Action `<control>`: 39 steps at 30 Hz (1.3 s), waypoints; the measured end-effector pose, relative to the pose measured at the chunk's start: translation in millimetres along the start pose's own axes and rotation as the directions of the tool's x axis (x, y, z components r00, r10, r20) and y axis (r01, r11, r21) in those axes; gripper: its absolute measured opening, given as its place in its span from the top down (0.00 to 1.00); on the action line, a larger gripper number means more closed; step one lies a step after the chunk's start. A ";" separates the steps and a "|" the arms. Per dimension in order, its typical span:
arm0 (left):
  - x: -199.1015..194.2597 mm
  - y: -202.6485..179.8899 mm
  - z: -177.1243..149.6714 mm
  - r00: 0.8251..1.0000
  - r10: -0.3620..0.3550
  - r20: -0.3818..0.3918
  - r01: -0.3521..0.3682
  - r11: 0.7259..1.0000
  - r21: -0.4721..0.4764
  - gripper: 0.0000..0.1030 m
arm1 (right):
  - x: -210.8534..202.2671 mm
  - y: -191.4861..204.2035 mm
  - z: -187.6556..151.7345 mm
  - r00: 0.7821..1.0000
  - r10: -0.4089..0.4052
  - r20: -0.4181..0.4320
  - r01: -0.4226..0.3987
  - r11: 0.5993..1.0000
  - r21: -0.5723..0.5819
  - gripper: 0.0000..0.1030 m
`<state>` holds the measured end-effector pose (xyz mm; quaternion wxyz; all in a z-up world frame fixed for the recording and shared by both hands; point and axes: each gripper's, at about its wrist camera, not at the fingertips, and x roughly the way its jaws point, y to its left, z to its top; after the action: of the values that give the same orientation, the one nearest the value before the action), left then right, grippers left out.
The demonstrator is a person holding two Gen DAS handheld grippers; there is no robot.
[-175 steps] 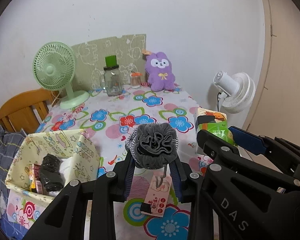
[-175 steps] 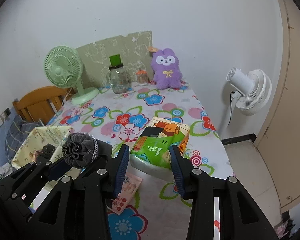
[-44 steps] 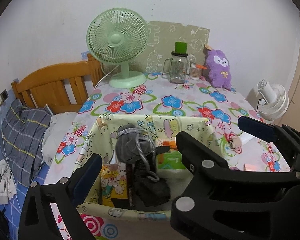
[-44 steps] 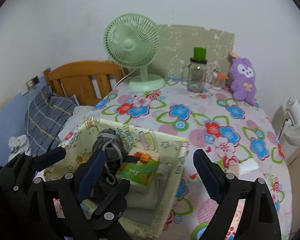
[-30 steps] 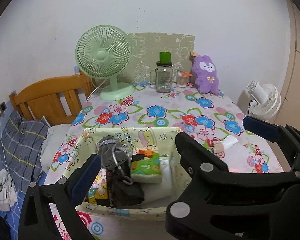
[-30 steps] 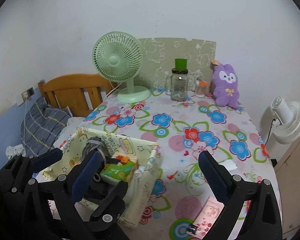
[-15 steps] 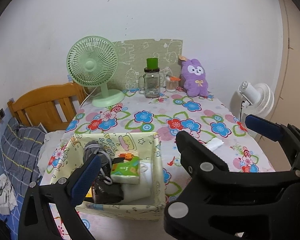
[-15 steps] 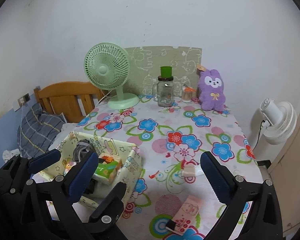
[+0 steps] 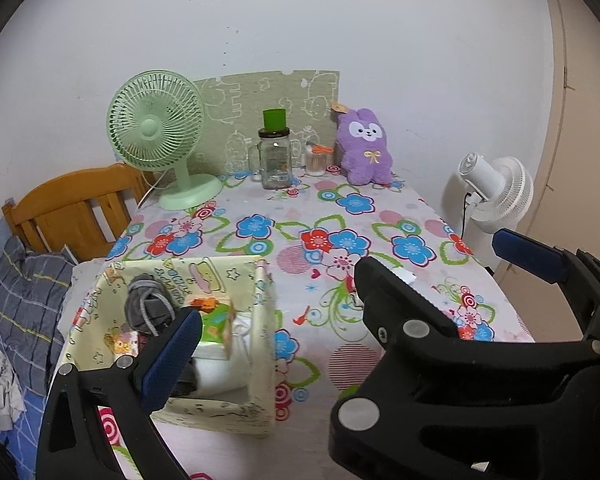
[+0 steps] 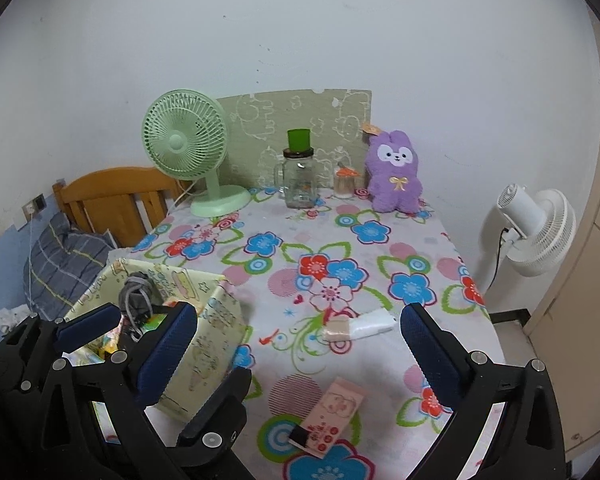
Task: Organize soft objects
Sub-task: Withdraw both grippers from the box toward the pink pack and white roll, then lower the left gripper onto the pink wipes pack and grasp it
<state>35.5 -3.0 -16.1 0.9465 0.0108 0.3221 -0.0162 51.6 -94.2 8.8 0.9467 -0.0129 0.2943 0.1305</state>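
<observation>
Grey scrunchie (image 9: pixel 146 305), green tissue pack (image 9: pixel 216 330), in bin (image 9: pixel 260 360)

2 fans (image 10: pixel 184 136), 1 plush (image 10: pixel 396 172), 1 jar (image 10: pixel 299 182), 1 bin (image 10: pixel 216 320), 2 grippers (image 10: pixel 296 332).

bin (image 10: pixel 216 344) sits on bench (image 10: pixel 284 216) front-left corner, w/ scrunchie (image 10: pixel 136 296) at its back-left and tissue pack (image 9: pixel 216 320) in the middle. desk fan (image 10: pixel 188 152) at back-left of bench, jar (image 10: pixel 298 184) right of it, small container (image 10: pixel 345 184) next, plush (image 10: pixel 396 176) at back-right. board (image 10: pixel 300 136) leans on wall behind them. wipe pack (image 10: pixel 360 326) mid-right of bench, card (image 10: pixel 332 416) nearer front. floor fan (image 10: pixel 536 236) off bench to the right. chair (image 10: pixel 116 196) behind bin, off bench to the left.
</observation>
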 end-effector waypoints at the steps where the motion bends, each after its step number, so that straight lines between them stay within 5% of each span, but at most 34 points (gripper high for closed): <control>1: 0.7 -2.1 -0.5 1.000 -0.001 0.001 0.001 1.000 -0.001 0.00 | -0.4 -2.9 -1.3 1.000 -0.002 0.001 0.002 1.000 -0.001 0.00; 39: 75.3 -59.4 -48.0 0.976 -0.082 -0.200 0.089 0.996 0.027 0.09 | 55.0 -65.2 -63.9 0.981 -0.065 -0.184 0.071 0.997 0.027 0.09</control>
<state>63.7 -62.6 -100.6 0.9078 0.0152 0.4147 -0.0616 76.4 -150.5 -78.3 0.9197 -0.0193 0.3814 0.0914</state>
